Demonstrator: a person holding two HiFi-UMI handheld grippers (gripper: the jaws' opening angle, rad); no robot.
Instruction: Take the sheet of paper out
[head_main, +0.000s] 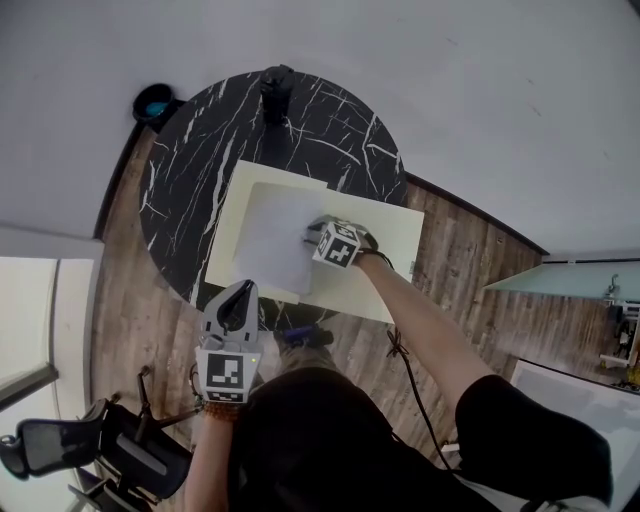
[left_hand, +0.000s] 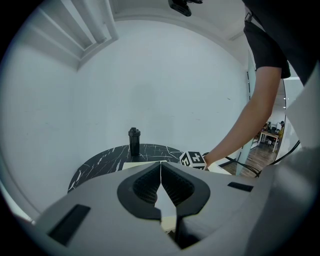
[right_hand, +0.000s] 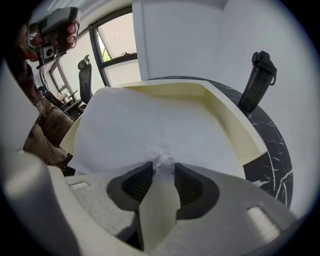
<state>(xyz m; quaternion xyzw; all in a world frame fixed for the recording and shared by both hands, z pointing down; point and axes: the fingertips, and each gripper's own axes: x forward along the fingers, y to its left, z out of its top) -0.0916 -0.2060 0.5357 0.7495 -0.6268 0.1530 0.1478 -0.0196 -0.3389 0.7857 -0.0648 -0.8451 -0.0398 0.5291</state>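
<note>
R gripper (right_hand: 164, 167): pointed steeply down into tray, jaws apart. Puckered edge of sheet sits between the tips, but pads don't look clamped on it, so released, no grip.
L gripper (left_hand: 160, 169): jaws closed tip to tip, nothing between them. Held close to person's body, off the table's near edge, aimed across the table.
Sheet (head_main: 275, 238): white, not out yet. Lies in the tray on its left half (head view), a bit skewed vs tray edges. Small crease at its right edge where R gripper's tips are. In R gripper view the side toward the person seems to ride up over the tray wall, can't confirm.
Tray (head_main: 375, 268): cream, shallow, low walls. Sits on table, and its near-right part overhangs the table edge above the floor.
Table (head_main: 190, 160): round, black marble w/ white veins.
Bottle (head_main: 277, 92): black, upright, at far edge of table, well apart from tray.
R forearm (head_main: 430, 330): bare, reaches in from lower right over the tray.
Cable (head_main: 408, 375): black, hangs near the forearm on the person's side.
Floor (head_main: 140, 330): wood planks.
Teal obj (head_main: 153, 100): round, on floor just beside table's far-left edge. Can't tell what it is.
Chair (head_main: 100, 445): black office chair, lower left of head view, near person.
Wall (left_hand: 165, 75): plain white behind table.
</note>
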